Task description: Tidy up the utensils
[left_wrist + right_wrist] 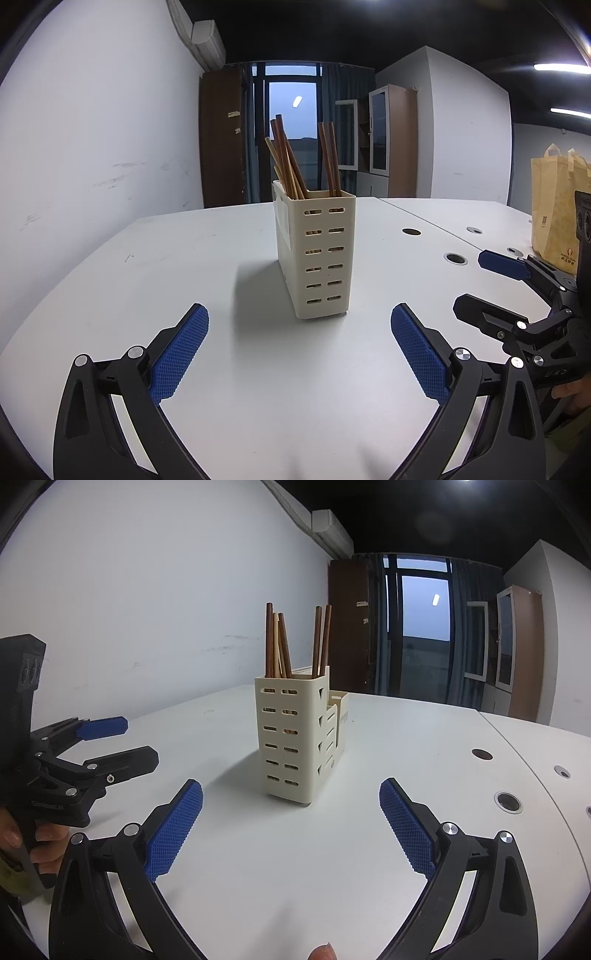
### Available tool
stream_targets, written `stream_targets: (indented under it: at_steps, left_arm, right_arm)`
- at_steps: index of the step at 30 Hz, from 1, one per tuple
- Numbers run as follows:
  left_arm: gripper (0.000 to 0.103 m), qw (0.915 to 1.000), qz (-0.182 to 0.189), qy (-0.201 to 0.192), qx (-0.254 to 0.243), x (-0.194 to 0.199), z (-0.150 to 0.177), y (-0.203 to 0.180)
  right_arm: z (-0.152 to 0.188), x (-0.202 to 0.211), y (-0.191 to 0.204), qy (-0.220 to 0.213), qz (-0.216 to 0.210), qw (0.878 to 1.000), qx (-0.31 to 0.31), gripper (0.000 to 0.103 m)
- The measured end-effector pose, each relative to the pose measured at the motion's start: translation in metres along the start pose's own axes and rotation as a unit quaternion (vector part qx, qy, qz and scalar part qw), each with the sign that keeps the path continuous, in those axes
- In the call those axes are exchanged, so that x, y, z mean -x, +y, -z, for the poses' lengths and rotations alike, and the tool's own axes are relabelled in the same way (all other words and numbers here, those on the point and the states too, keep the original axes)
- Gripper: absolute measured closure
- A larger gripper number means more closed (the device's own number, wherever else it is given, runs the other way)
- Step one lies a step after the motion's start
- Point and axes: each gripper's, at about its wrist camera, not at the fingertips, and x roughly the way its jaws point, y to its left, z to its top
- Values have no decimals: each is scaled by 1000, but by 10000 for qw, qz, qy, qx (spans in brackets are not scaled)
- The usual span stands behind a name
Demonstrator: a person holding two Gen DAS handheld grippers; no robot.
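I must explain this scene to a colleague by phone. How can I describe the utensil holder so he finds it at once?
Look at the big white table; near its middle stands a cream plastic utensil holder with rows of slots. It is the only upright thing there, with brown wooden chopsticks sticking out of its top, unlike the yellow paper bag at the table's edge.

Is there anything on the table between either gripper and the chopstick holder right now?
Nothing visible. The left gripper and the right gripper are both open and empty, with only bare table between each and the chopstick holder. The paper bag stands off to the right, out of the way.
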Motion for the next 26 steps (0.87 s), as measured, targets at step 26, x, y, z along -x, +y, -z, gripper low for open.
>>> stream_targets:
  at_steps: [26]
  left_arm:
    - [6,9999,-63,22,-81,-4,2,-6]
  right_arm:
    - [3,-3,4,80,-15,9999,94,6]
